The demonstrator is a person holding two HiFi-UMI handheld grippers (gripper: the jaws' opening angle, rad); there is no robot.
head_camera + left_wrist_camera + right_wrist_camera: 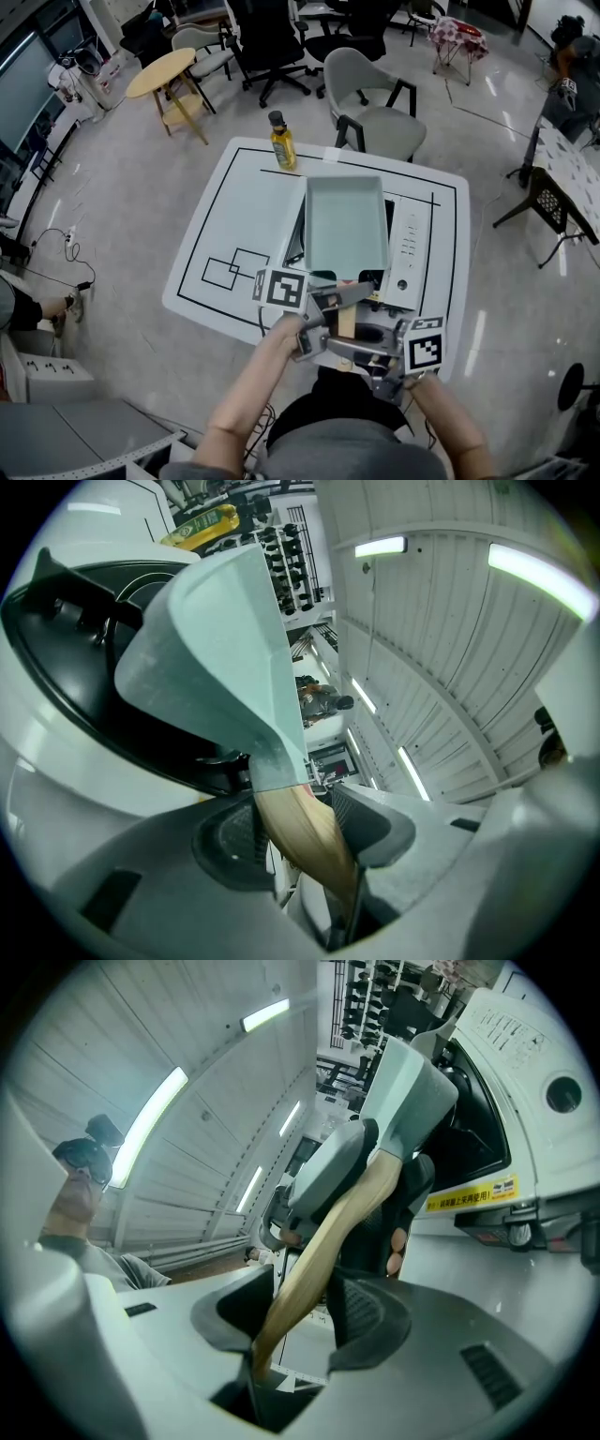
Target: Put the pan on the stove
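Note:
A pale green square pan [345, 225] with a wooden handle [345, 321] hangs over the black cooktop of the white stove [412, 246]; I cannot tell whether it touches the glass. Both grippers hold the handle at the table's near edge. My left gripper [347, 298] is shut on it close to the pan body. My right gripper [364, 332] is shut on it further back. In the left gripper view the handle [302, 829] runs between the jaws of that gripper [295, 819], with the pan [216, 658] above the cooktop [75, 667]. The right gripper view shows the handle [323, 1241] inside my right gripper [314, 1302].
A yellow oil bottle [282, 142] stands at the far edge of the white table [225, 234], which carries black outline markings. The stove's control panel [408, 239] lies right of the pan. Chairs [375, 103] and a round wooden table [169, 73] stand beyond.

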